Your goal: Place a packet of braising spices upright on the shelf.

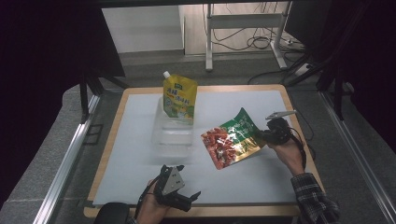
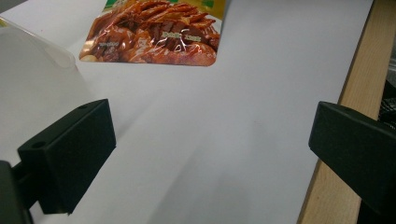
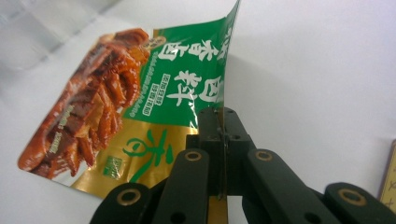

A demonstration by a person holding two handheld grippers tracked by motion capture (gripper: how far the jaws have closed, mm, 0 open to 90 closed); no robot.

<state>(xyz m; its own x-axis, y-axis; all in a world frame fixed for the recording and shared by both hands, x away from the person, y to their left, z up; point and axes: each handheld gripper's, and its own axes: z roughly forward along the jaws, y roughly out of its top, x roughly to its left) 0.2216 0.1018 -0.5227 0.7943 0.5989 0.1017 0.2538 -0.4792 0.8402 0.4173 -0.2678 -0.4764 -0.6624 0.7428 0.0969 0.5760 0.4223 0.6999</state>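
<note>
A green, red and gold snack pouch (image 1: 232, 138) hangs tilted above the white mat, its right edge pinched by my right gripper (image 1: 262, 136), which is shut on it. The right gripper view shows the two jaws pressed together on the pouch's edge (image 3: 187, 84), gripper (image 3: 219, 122). A yellow spouted drink pouch (image 1: 179, 97) stands upright in a clear plastic box (image 1: 173, 133) at the mat's centre. My left gripper (image 1: 187, 183) rests near the front edge, open, jaws wide apart with nothing between them (image 2: 210, 154). Its view shows the pouch's lower end (image 2: 154, 39) beyond.
The white mat (image 1: 135, 154) covers a wooden table with a bare wood rim (image 1: 308, 154). The clear box's wall (image 2: 32, 74) is close on the left gripper's left side. Metal rails run along both table sides; cables lie on the floor behind.
</note>
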